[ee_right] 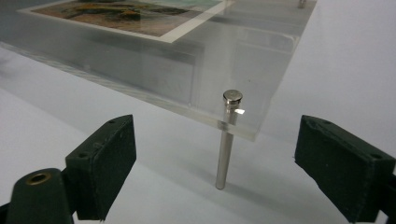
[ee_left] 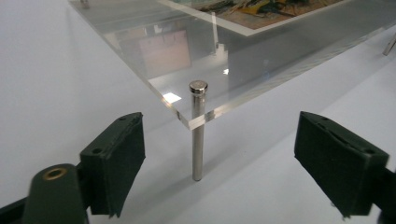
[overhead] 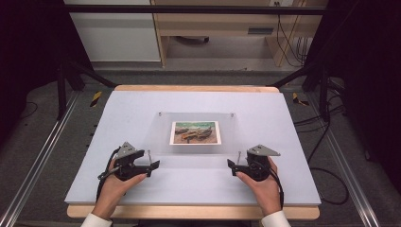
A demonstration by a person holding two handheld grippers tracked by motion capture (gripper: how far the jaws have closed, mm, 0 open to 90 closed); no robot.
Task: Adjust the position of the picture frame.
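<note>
Clear acrylic plate (overhead: pixel 196 135) with picture (overhead: pixel 195 133) is carried on metal pins above worktop (overhead: pixel 142 101). Left tongs (overhead: pixel 153 164) and right tongs (overhead: pixel 231 165), wide open and empty, are set either side of near-corner pins (ee_left: pixel 198 130), presumably for gripping.

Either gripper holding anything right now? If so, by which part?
Nothing is held. The left gripper has its jaws open on either side of a metal pin at the acrylic plate corner, not touching it. The right gripper likewise flanks its pin.
</note>
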